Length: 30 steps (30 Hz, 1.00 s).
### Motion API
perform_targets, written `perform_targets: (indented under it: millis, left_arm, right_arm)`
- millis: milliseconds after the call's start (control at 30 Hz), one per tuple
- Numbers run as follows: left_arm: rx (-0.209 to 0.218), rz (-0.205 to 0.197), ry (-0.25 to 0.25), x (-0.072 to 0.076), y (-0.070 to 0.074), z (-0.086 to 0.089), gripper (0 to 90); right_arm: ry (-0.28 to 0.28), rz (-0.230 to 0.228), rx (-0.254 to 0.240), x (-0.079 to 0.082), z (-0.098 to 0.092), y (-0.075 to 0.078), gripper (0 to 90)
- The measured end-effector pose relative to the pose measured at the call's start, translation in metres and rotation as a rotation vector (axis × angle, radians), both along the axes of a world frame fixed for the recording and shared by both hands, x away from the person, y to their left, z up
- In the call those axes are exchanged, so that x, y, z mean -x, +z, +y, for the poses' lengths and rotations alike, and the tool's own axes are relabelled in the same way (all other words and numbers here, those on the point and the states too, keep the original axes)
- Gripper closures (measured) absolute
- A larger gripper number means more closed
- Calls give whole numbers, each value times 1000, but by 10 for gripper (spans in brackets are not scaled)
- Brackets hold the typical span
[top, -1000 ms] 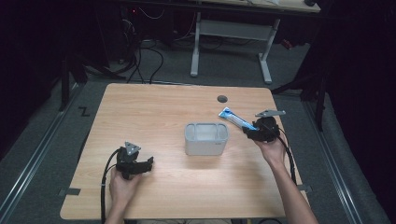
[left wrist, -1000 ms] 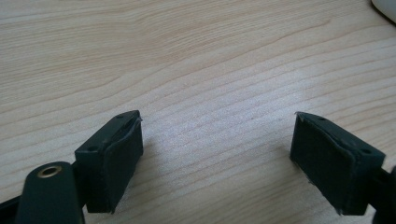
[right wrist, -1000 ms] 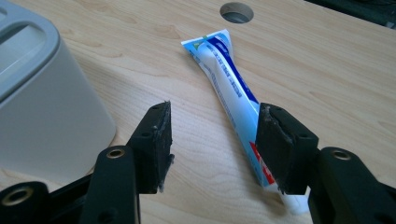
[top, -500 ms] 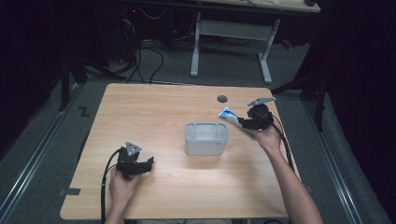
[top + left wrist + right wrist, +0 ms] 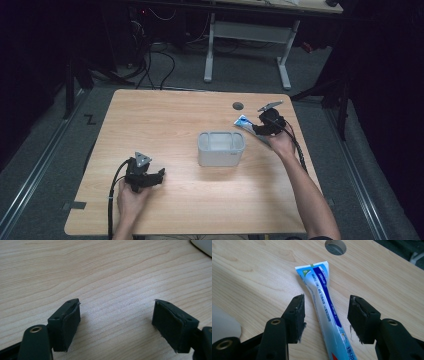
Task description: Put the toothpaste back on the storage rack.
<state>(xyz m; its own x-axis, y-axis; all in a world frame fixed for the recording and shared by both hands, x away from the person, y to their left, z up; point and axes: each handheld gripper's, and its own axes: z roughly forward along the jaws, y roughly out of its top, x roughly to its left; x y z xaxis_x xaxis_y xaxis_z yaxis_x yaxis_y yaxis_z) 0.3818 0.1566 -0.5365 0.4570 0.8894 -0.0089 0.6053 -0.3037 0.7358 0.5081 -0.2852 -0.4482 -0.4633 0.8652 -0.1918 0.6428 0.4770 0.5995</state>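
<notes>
A blue and white toothpaste tube (image 5: 324, 302) lies flat on the wooden table (image 5: 165, 125), its crimped end pointing at a round cable hole (image 5: 335, 246). My right gripper (image 5: 325, 317) is open, one jaw on each side of the tube, not touching it. From above, the tube (image 5: 243, 122) pokes out just left of the right gripper (image 5: 260, 128). A grey rectangular bin (image 5: 221, 148) stands at the table's middle. My left gripper (image 5: 159, 176) rests near the front left, open over bare wood (image 5: 116, 322).
The cable hole (image 5: 238, 106) sits near the table's far edge. A corner of the bin (image 5: 202, 246) shows at the upper right of the left gripper view. A white-legged desk (image 5: 245, 45) and cables stand on the floor beyond the table.
My right gripper has moved forward and left along the tube, toward its crimped end. The left gripper has stayed put.
</notes>
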Motion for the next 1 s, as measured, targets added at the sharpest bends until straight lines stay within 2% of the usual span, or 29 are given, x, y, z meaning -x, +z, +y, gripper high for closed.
perform_targets:
  millis: [133, 300, 400, 467, 567, 633, 700, 833, 867, 1000]
  left_arm:
    - [-1, 1, -1, 0, 0, 0, 227]
    - [-2, 5, -9, 0, 0, 0, 209]
    - [-2, 5, -11, 0, 0, 0, 207]
    - [-2, 5, -11, 0, 0, 0, 207]
    - [-2, 5, -11, 0, 0, 0, 207]
    - [-1, 6, -11, 0, 0, 0, 206]
    - [0, 5, -10, 0, 0, 0, 206]
    - [1, 5, -10, 0, 0, 0, 206]
    - [1, 5, -10, 0, 0, 0, 206]
    - [1, 5, -10, 0, 0, 0, 206]
  right_arm:
    - [-12, 10, -9, -5, -1, -4, 478]
    - [-11, 50, 27, -11, 4, -16, 478]
    - [-13, 56, 29, -13, 5, -19, 475]
    - [-17, 80, 39, -19, 7, -21, 453]
    - [-14, 68, 28, -25, 12, -20, 455]
    - [-8, 72, 51, -29, 16, -25, 448]
    - [-18, 102, 73, -35, 21, -32, 444]
    - [-34, 121, 56, -42, 24, -38, 445]
    - [-42, 137, 37, -46, 23, -41, 455]
    - [-67, 166, 34, -50, 21, -47, 483]
